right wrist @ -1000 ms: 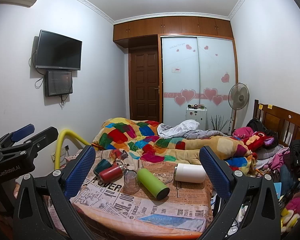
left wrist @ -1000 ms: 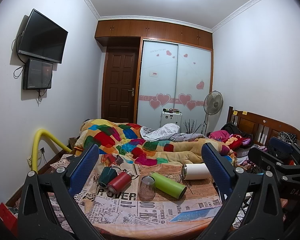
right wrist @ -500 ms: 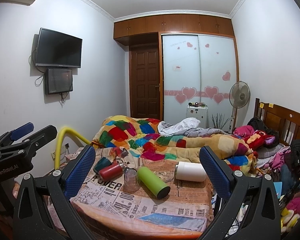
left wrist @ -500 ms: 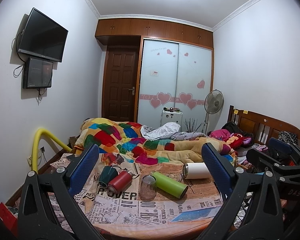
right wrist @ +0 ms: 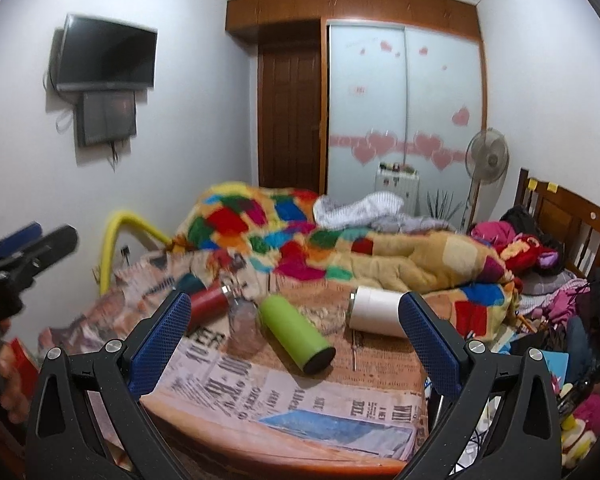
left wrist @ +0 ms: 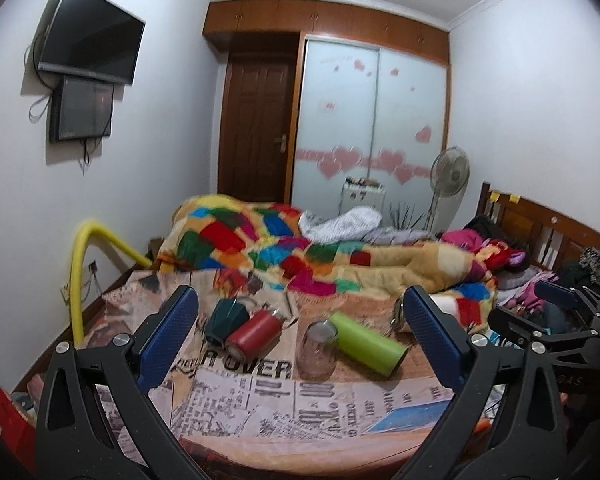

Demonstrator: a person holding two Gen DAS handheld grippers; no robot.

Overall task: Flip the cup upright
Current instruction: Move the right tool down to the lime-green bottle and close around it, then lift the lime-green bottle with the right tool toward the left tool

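Note:
Several cups lie on their sides on a newspaper-print cloth: a dark green cup [left wrist: 222, 317], a red bottle [left wrist: 253, 332], a lime green bottle [left wrist: 366, 342] and a white cup [right wrist: 376, 312]. A clear glass [left wrist: 317, 350] stands mouth down between the red and lime ones. My left gripper [left wrist: 300, 332] is open and empty, above the near part of the table. My right gripper [right wrist: 294, 334] is open and empty, with the lime bottle [right wrist: 296, 332] between its fingers in view but farther off.
The table [right wrist: 284, 436] abuts a bed with a patchwork quilt [left wrist: 300, 252]. A yellow pipe [left wrist: 80, 264] arches at the left wall. Clothes and bags [right wrist: 572, 320] pile at the right. The left gripper's body [right wrist: 16, 264] shows at the right wrist view's left edge.
Both grippers have moved forward and lower toward the table, so the cups appear larger. The right view has shifted toward the lime bottle. Nothing on the table has moved.

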